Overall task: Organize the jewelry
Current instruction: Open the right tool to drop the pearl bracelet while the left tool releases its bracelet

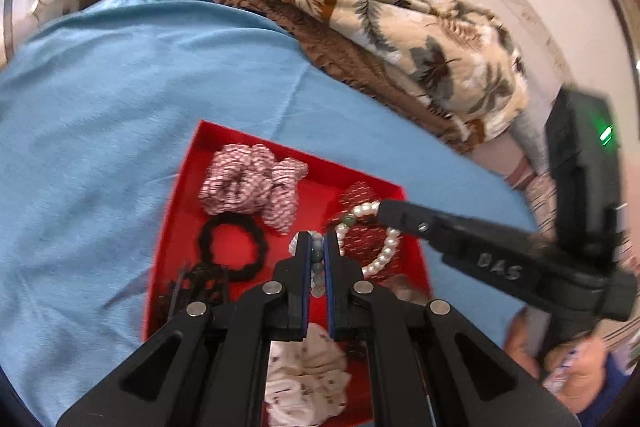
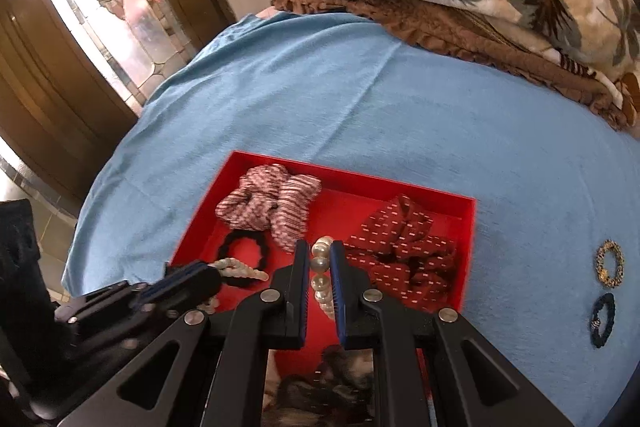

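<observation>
Blue cloth [image 2: 360, 99] carries the red tray [image 2: 352, 174], where both grippers [image 1: 317, 247] [image 2: 320, 267] pinch one pearl bracelet [image 1: 384, 251]; pulling apart could snap its string.

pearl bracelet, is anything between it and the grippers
No, nothing visible. Both are shut on the pearl bracelet above the red tray: the right gripper on white pearls, the left gripper on the greenish beads.

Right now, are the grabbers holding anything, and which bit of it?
Both hold one white pearl bead bracelet over the red tray. The left gripper pinches its greenish beads; the right gripper pinches the pearls opposite.
</observation>
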{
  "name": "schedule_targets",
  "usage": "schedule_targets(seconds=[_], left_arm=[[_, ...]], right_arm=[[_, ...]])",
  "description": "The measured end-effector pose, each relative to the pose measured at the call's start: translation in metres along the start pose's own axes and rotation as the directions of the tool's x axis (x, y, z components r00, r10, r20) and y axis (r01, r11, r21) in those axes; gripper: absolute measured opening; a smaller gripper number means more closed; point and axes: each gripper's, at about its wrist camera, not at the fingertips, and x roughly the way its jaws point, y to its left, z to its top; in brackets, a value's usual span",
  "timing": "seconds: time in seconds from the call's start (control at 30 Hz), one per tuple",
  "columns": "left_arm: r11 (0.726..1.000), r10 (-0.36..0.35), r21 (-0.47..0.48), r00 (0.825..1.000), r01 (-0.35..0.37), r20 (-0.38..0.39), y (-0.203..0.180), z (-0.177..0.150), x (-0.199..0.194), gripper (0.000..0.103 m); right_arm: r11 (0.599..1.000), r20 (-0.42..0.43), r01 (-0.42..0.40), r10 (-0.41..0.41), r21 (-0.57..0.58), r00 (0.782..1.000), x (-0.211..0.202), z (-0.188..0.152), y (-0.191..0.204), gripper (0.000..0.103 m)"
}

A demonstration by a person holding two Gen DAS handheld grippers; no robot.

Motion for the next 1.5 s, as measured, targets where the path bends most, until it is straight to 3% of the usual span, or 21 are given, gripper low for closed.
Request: schedule_targets(seconds=[0.23,0.47,0.8,1.07,1.3,1.4,1.47,1.5], left_arm=[[0.986,-0.134,-0.100,0.991,0.132,-0.011,0.012,0.002,0.003,0.006],[0.999,-0.022,-0.051,0.996,0.018,-0.089,0.004,-0.003,0.021,0.006],[0.990,0.134,-0.007,0.975,-0.138,-0.179,0.011,-0.009,0.037,0.006],[0.981,0.187,-0.017,0.964,-0.193,-0.188,0.021,-0.010,0.037,0.006],[0.981,0.185,-0.018,0.965,-0.192,-0.185,0.021,-0.011,0.035,0.009],[0.985,0.163,-0.019,0.970,-0.169,-0.179,0.017,-0.011,0.034,0.019],[0.988,0.151,-0.010,0.975,-0.155,-0.165,0.013,-0.012,0.030,0.026],[0.989,0.148,-0.004,0.977,-0.150,-0.156,0.010,-0.011,0.028,0.031]], right_arm=[[0.999,-0.016,0.010,-0.009,0.032,1.000,0.005,-0.006,-0.019,0.011],[0.999,-0.047,-0.003,0.006,0.049,0.999,0.017,-0.017,-0.023,0.011],[0.997,-0.099,-0.012,0.019,0.075,0.995,0.036,-0.031,-0.024,0.011],[0.999,-0.112,0.005,0.000,0.041,0.994,0.045,-0.035,-0.010,0.012],[0.998,-0.103,0.045,-0.041,0.042,0.994,0.047,-0.031,-0.016,0.012],[0.995,-0.096,0.064,-0.056,0.078,0.994,0.047,-0.027,-0.026,0.021],[0.993,-0.092,0.068,-0.059,0.094,0.994,0.046,-0.024,-0.033,0.036],[0.992,-0.090,0.073,-0.064,0.098,0.994,0.046,-0.022,-0.036,0.038]])
